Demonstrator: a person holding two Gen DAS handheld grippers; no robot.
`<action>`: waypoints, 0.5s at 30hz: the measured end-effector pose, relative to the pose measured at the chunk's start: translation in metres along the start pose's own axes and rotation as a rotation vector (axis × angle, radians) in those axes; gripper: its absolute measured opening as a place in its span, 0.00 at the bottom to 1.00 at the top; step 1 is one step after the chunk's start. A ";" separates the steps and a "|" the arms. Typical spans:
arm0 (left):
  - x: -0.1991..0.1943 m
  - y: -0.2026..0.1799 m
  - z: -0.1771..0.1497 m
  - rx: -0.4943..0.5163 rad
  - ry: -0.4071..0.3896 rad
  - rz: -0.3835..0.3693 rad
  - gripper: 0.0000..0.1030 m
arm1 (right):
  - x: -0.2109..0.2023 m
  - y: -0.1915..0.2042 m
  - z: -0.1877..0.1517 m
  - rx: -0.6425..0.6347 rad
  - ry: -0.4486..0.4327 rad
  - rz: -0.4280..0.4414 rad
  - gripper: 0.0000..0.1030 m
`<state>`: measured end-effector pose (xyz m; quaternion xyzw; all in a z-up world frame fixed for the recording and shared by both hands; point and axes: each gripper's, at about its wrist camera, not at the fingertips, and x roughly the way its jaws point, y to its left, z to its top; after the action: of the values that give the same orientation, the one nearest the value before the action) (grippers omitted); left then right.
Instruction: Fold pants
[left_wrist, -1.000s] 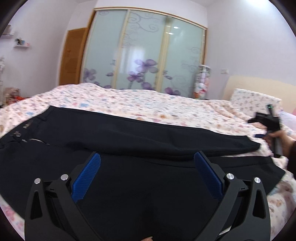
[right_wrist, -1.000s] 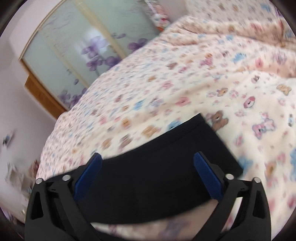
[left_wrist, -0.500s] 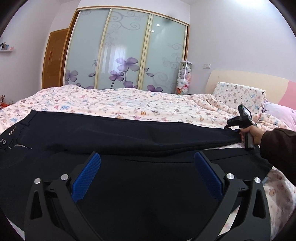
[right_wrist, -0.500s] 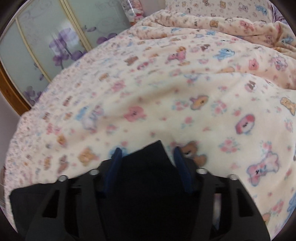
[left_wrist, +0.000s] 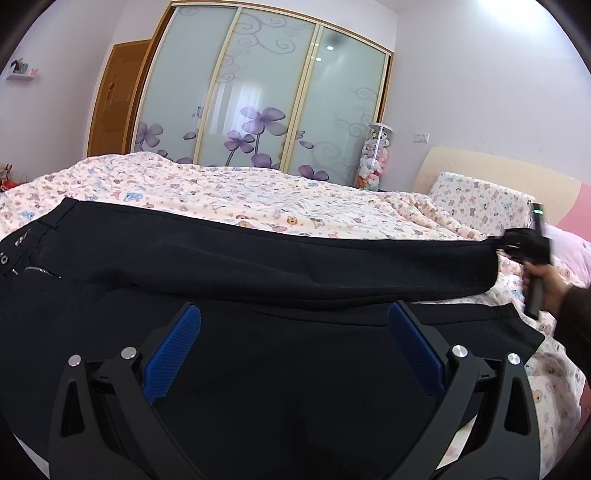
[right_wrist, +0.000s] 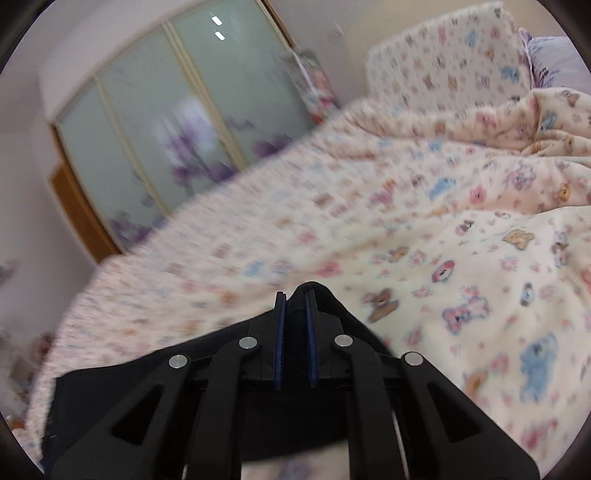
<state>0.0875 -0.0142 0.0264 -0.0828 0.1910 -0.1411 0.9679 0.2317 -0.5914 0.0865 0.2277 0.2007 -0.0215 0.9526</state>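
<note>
A bed (left_wrist: 229, 192) under a teddy-bear print blanket carries black pants (left_wrist: 258, 266) laid lengthwise, zipper at the left. The left gripper (left_wrist: 293, 350) hovers over them, jaws spread wide. The right gripper (right_wrist: 294, 306) has just closed, jaws pinching a leg's hem. No readable writing.

Far half of flower-printed cream bedspread (right_wrist: 295, 229) smeared by motion blur in right wrist view; frosted glass wardrobe doors with purple flowers (right_wrist: 177, 122) soft there too. Black fabric pants (left_wrist: 258, 266) cut off at left and bottom edges of left wrist view. Hem bunched between pads of right claw (right_wrist: 295, 306), fold count unreadable. Shelf items (left_wrist: 22, 68) too small to identify.
</note>
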 end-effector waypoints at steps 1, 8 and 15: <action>0.000 0.001 0.000 -0.004 0.001 -0.001 0.98 | -0.019 0.003 -0.006 0.001 -0.015 0.027 0.09; -0.004 0.010 -0.001 -0.057 -0.010 -0.007 0.98 | -0.122 -0.013 -0.084 0.170 -0.052 0.097 0.08; -0.011 0.021 -0.004 -0.129 -0.015 -0.032 0.98 | -0.121 -0.024 -0.156 0.203 0.188 -0.140 0.10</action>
<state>0.0810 0.0087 0.0223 -0.1492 0.1913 -0.1433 0.9595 0.0591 -0.5495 -0.0037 0.3090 0.3014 -0.0865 0.8979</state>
